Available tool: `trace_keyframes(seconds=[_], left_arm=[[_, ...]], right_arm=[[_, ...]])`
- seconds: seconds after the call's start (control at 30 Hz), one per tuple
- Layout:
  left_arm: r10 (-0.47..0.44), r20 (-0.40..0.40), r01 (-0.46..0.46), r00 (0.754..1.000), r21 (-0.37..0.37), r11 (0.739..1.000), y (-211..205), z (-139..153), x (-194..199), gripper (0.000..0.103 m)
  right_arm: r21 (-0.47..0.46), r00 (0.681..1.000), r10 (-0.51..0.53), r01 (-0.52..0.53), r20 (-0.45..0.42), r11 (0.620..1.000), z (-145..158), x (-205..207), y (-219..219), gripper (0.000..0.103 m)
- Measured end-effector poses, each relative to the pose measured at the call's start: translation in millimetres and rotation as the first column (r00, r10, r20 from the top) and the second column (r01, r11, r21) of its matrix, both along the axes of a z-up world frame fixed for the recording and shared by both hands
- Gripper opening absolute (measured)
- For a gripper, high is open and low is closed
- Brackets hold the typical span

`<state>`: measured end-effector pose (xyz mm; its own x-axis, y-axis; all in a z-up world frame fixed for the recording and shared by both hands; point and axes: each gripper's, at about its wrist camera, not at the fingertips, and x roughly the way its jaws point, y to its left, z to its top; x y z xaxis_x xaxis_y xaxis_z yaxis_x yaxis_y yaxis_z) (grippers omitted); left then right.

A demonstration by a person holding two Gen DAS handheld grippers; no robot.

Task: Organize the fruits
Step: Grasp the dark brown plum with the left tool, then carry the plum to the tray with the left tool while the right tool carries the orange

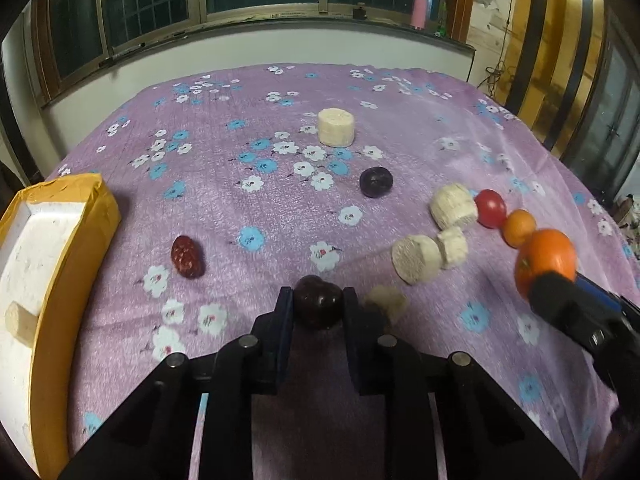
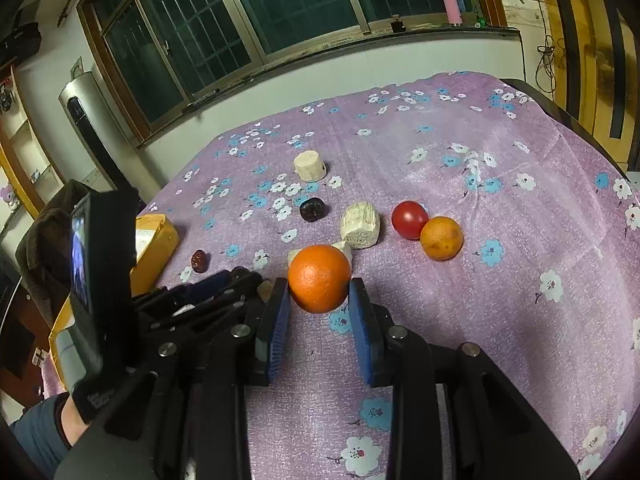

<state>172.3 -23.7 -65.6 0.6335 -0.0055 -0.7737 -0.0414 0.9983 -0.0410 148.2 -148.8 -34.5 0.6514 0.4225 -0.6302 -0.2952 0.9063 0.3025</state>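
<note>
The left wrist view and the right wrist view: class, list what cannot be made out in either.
- Left wrist view: the tan piece beside the left gripper is blurred and unidentifiable.
- Left wrist view: the box is cut off by the edge.
- Right wrist view: the large orange in the right gripper hides most of the pale pieces behind it.

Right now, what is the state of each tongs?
Left tongs: closed on the dark cherry.
Right tongs: closed on the big orange.

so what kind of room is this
Probably a room in a home, not a lab: a table under a purple floral cloth, barred windows with a pink bottle on the sill, and a standing air conditioner in the corner.
</note>
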Motion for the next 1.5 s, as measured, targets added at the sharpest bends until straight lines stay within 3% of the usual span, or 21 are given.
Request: trace_keyframes(seconds=[0.43,0.77,1.03,1.23,1.5], left_arm=[[-0.016,0.082,0.022,0.997,-0.067,0.998,27,34,-88,0.021],[0.030,0.170,-0.016,0.985,-0.085,0.996,64,58,-159,0.021],[0.029,0.248,0.011,0.968,-0.159,0.987,93,69,-197,0.021],[0.021,0.272,0.026,0.962,-0.168,0.985,99,71,-212,0.021],[0.045,0.296,0.006,0.954,-0.169,0.986,113,75,-223,0.022]], right_arm=[[0.009,1.000,0.004,-0.004,0.031,1.000,6,-3,-1,0.032],[-0.064,1.000,-0.010,0.011,0.012,0.998,0,-3,13,0.031],[-0.125,0.995,0.066,-0.057,0.071,0.991,25,-69,41,0.032],[-0.125,0.991,0.093,-0.081,0.099,0.989,37,-116,49,0.032],[-0.133,0.989,0.102,-0.088,0.107,0.987,38,-140,57,0.032]])
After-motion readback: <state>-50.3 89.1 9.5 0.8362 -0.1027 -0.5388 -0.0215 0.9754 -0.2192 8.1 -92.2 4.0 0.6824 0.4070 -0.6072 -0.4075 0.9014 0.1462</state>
